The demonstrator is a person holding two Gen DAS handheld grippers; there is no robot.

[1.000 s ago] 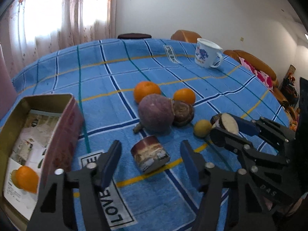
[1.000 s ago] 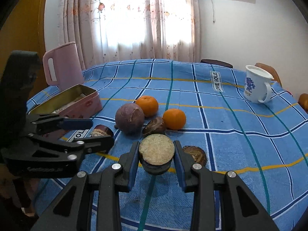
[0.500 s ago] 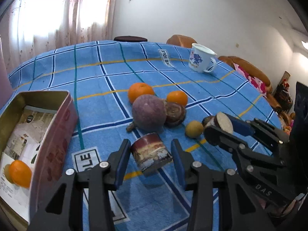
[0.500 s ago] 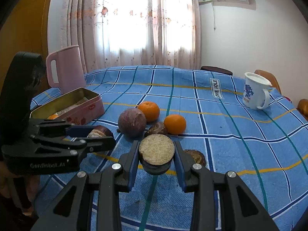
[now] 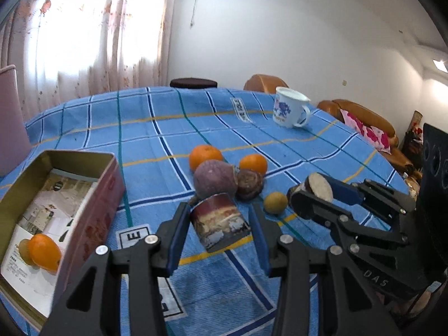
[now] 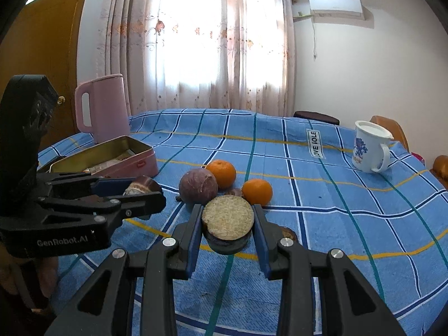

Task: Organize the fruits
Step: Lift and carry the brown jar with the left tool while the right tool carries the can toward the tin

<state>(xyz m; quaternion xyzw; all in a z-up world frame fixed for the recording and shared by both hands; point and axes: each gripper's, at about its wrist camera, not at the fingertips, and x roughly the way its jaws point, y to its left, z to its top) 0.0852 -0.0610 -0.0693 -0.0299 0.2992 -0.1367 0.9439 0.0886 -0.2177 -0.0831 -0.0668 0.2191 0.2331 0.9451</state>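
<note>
- Grip comes first: the left gripper point(image 5: 219, 228) is clamped on a squat brown chunk point(image 5: 219, 221), its pads pressed on both flanks, and the chunk hangs clear of the blue cloth point(image 5: 156, 128).
- The right gripper point(image 6: 228, 225) is closed on a round cut piece point(image 6: 227, 218), pale grainy face up, dark rind below; it too is off the cloth.
- The tin point(image 5: 110, 184) sits open to the left of the left gripper, with one orange point(image 5: 44, 252) already inside on the paper liner.
- Judged from that, the step in hand is carrying the held pieces to the tin.
- Doing it well probably means lifting the chunk over the tin's near wall rather than sliding at it, since the wall stands between gripper and floor of the tin.
- A drop spot beside the orange, not on it, would keep the fruit from rolling.
- The two grippers sit close together, so one should go at a time; the left is nearer the tin.
- Release should wait until the chunk is low inside, as its flat ends may tip it.
- Loose on the cloth remain two oranges point(image 5: 205, 156), a purple fruit point(image 5: 214, 179), a dark brown one point(image 5: 249, 183) and a small yellow one point(image 5: 275, 202), clustered mid-table.
- The mug point(image 5: 288, 112) stands well apart and needs no care.
</note>
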